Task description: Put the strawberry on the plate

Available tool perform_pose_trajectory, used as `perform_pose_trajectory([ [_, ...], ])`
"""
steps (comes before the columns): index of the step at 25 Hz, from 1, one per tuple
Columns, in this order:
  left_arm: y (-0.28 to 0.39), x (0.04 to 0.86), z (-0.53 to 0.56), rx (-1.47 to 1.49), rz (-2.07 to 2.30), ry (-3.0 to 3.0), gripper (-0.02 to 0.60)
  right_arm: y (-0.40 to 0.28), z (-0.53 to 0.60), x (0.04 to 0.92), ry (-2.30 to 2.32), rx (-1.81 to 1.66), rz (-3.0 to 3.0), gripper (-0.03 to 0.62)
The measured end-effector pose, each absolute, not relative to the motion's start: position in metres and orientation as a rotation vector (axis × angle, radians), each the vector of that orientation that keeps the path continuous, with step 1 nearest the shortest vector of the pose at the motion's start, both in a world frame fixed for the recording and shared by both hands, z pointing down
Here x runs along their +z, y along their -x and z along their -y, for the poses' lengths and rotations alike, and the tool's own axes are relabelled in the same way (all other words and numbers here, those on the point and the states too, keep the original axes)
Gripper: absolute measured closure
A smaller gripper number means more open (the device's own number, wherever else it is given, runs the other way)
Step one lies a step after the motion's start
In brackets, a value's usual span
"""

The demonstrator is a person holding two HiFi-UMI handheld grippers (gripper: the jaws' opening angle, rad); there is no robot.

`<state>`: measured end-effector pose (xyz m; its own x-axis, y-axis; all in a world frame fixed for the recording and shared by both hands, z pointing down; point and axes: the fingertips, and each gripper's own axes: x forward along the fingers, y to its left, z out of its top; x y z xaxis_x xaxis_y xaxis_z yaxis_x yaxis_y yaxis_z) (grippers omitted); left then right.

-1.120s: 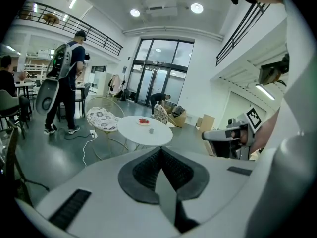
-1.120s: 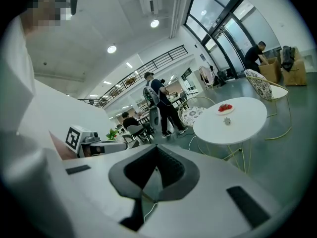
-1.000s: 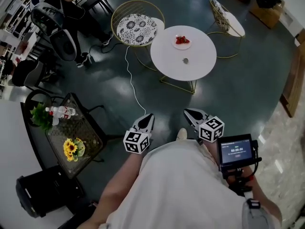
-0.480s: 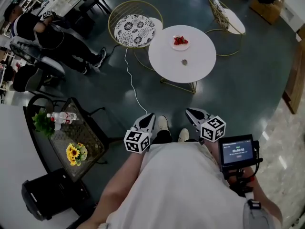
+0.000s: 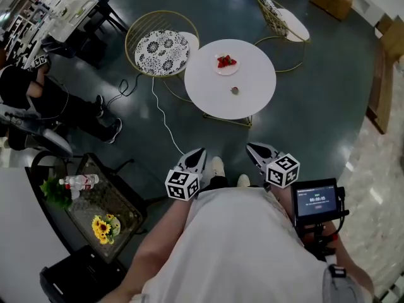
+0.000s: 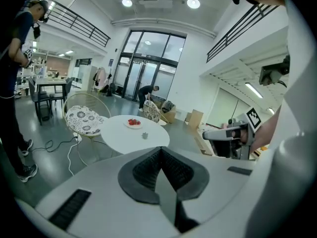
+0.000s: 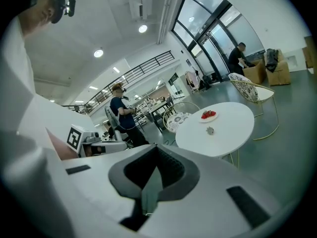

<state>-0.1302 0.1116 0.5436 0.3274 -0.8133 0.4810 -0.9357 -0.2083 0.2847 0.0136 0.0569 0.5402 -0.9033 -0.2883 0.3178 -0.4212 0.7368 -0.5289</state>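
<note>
1. I hold the left gripper (image 5: 196, 154) and the right gripper (image 5: 253, 149) side by side, low in front of my body, over the dark floor (image 5: 319, 96) and well apart from the table (image 5: 252, 74).
2. The left gripper's fingers are pressed fully together, and nothing sits between them.
3. The right gripper's fingers also meet along 1 line, with nothing in their grip.
4. The strawberries (image 5: 226, 61) lie as a small red cluster on the plate (image 5: 218, 68), which is white.
5. The plate stands on the round white table, toward its far edge from me and near the chair with the patterned cushion (image 5: 162, 44).
6. A small grey object (image 5: 235, 90) lies on the tabletop near the plate, on the side closer to me. I cannot tell what it is.
7. A 2nd wire chair (image 5: 282, 19) stands at the far right of the table.
8. A white cable (image 5: 161, 115) runs across the floor from the patterned chair toward my shoes (image 5: 217, 165).
9. A small screen (image 5: 314, 200) is mounted beside the right gripper.
10. On my left stands a dark side table (image 5: 120, 197) carrying yellow flowers (image 5: 104, 229) and a bottle (image 5: 79, 182).
11. A seated person (image 5: 31, 96) is at the left edge of the head view.
</note>
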Motion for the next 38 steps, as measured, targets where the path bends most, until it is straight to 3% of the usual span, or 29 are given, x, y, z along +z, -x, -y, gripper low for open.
perform_pose_trajectory([
  [16,0.188,0.554,-0.04,0.318,1.388,-2.192,0.575,0.044,-0.001,0.541,-0.737,0.862,2.704,0.588],
  [38,0.197,0.55,0.006,0.348,1.263,-2.277,0.575,0.05,0.032,0.531,-0.907,0.856,2.684,0.588],
])
